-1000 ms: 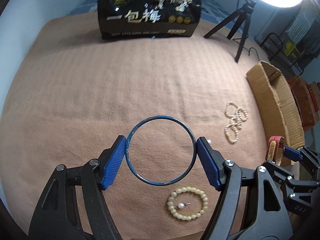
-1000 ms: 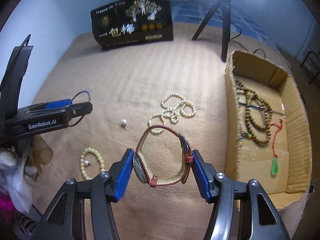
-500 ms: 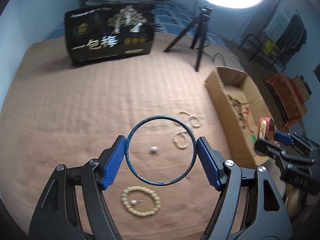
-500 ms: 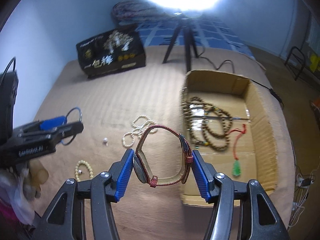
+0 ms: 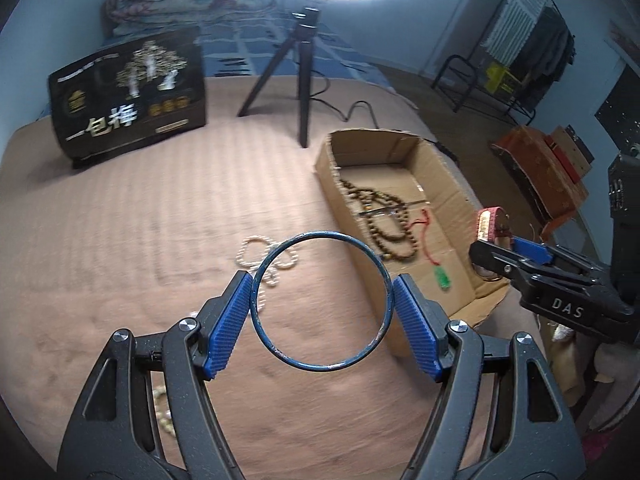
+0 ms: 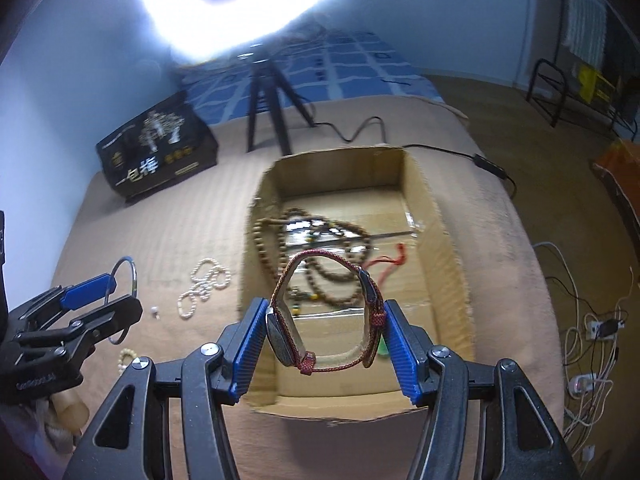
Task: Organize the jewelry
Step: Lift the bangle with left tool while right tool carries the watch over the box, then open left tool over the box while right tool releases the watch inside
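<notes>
The left tool [image 5: 322, 304] clamps one blue bangle [image 5: 320, 302] above the blanket beside the box. The right tool [image 6: 326, 340] grips one red-strapped watch [image 6: 326, 312] over the cardboard box [image 6: 440, 240], which holds wooden bead strands [image 6: 332, 240] and one green pendant [image 5: 443, 280].

From my right wrist view, the cardboard box [image 6: 420, 184] lies straight ahead at twelve o'clock on the blanket [image 6: 160, 232], with the bead necklace [image 6: 320, 240] and the pendant [image 6: 382, 346] inside it. The pearl strand [image 6: 204, 284] lies on the blanket at nine o'clock of the box, a single pearl [image 6: 154, 312] beside it. Behind the box, at eleven, stand the tripod [image 6: 264, 108] and the printed bag [image 6: 156, 148].
</notes>
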The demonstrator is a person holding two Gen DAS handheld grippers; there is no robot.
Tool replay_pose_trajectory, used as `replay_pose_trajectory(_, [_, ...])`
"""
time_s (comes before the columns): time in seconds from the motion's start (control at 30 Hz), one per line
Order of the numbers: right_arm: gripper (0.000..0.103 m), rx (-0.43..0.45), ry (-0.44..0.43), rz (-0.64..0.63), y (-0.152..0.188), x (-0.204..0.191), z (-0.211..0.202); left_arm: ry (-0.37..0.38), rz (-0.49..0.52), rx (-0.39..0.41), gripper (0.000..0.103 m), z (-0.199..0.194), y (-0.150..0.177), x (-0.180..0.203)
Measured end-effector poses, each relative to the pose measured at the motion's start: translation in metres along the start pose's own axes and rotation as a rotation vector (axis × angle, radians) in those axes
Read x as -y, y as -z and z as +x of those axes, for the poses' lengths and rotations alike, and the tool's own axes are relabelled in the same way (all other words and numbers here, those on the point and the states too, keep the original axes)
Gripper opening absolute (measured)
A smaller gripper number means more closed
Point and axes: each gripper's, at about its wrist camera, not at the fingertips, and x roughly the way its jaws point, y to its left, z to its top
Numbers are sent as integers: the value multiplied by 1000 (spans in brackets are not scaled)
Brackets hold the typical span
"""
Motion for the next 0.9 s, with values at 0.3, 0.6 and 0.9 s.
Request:
replay_pose_trajectory(0.3, [59, -27, 22, 6, 4, 22, 8, 40, -14, 6, 74, 25, -17, 30])
replay_pose_trajectory(0.6, [60, -59, 44, -6, 10, 31, 19, 51, -26, 10, 74, 55, -32, 55])
replay_pose_trajectory(0.9, [63, -78, 59, -12, 13, 35, 26, 35, -33, 4, 74, 77, -39, 69])
